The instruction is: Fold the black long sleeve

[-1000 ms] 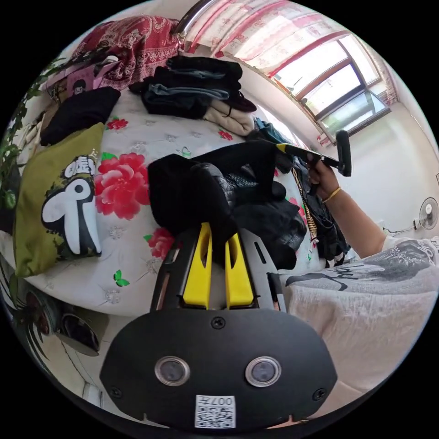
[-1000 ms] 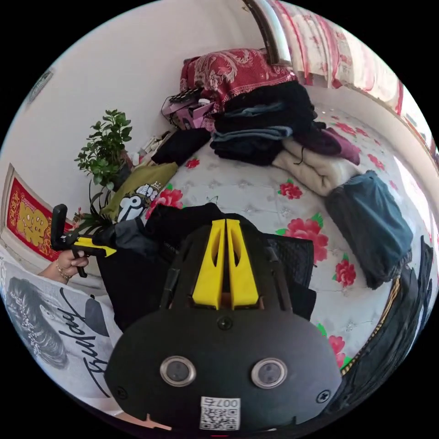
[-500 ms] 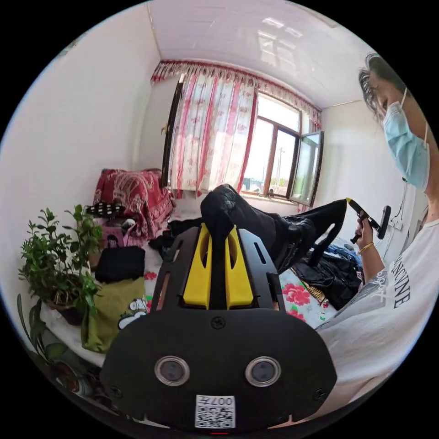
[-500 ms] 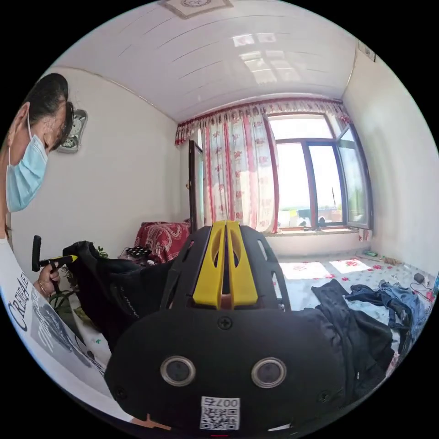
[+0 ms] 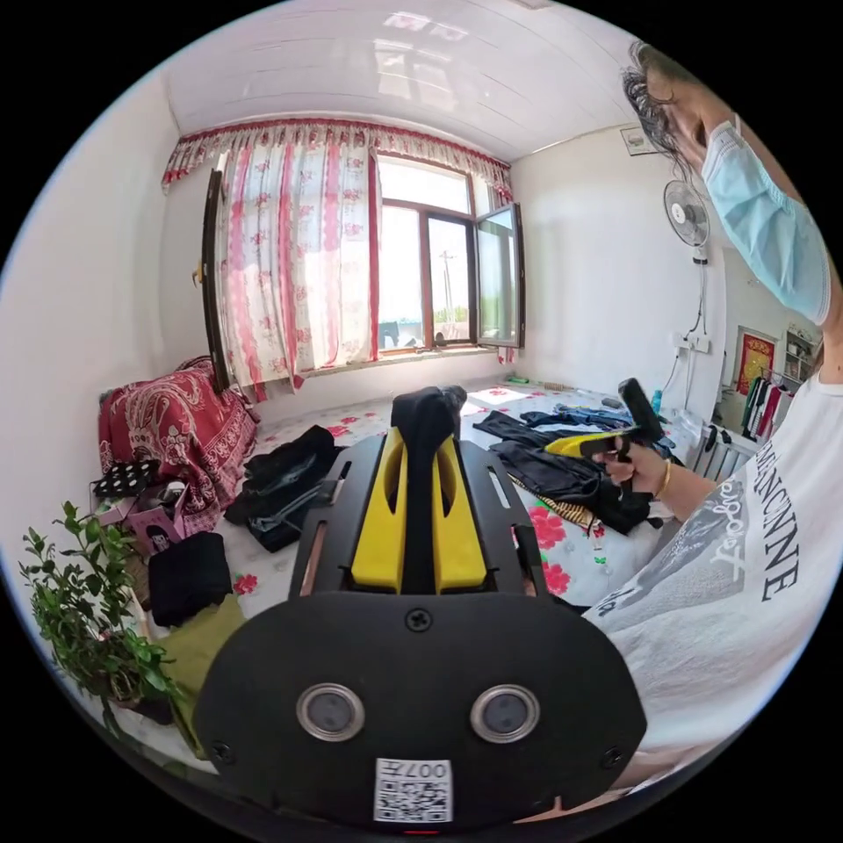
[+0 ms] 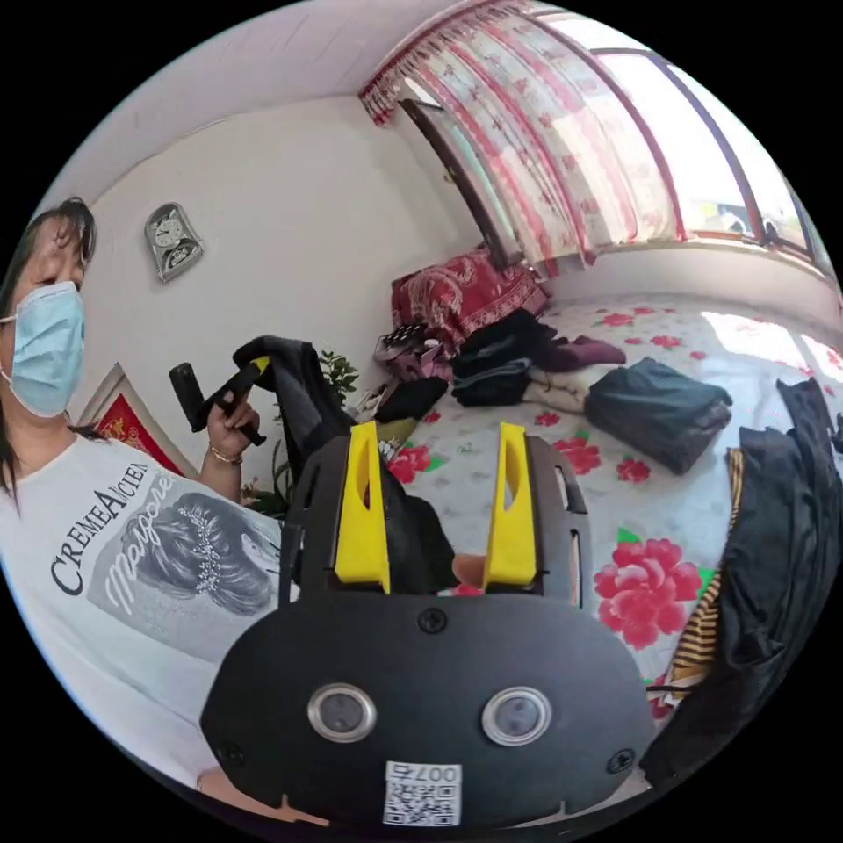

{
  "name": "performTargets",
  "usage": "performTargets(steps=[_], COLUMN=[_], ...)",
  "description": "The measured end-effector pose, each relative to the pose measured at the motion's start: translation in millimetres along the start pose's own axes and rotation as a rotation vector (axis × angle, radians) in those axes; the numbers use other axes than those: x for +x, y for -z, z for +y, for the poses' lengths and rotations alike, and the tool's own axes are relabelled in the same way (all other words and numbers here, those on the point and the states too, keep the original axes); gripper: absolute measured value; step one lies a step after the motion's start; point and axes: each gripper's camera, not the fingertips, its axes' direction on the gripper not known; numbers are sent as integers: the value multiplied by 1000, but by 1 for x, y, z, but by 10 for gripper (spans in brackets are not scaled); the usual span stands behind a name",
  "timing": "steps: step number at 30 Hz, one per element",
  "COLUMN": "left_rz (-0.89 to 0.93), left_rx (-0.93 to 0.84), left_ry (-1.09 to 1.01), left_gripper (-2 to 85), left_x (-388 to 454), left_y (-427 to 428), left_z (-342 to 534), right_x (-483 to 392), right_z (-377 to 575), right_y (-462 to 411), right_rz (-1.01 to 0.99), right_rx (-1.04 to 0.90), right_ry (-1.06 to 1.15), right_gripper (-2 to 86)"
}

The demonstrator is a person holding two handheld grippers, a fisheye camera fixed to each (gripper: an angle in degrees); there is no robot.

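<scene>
Pinching soft, limp black long sleeve (image 5: pixel 425 420) between pressed-together jaws, left gripper (image 5: pixel 420 514) is holding it aloft; it is drooping beside right gripper (image 6: pixel 436 509), jaws spread, gripping nothing. Best retaken at a hem corner.

From the person's left side, the left gripper view faces the far window (image 5: pixel 436 268); the right gripper view looks leftward; both share the floral bed (image 6: pixel 518 439).
</scene>
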Motion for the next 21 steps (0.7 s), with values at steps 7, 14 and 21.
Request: performTargets(steps=[7, 14, 21], left_rz=[48, 67, 21], left_rx=[24, -5, -57], left_ry=[-117, -2, 53], left_gripper=[40, 42, 42], left_x=[3, -28, -55], left_y=[18, 13, 18], left_z=[3, 27, 28], right_x=[49, 52, 20], right_z=[32, 44, 36], right_y=[-135, -186, -73], right_rz=[-251, -686, -243], right_rx=[-283, -363, 98], right_ry=[-121, -209, -185], right_gripper=[204, 100, 6])
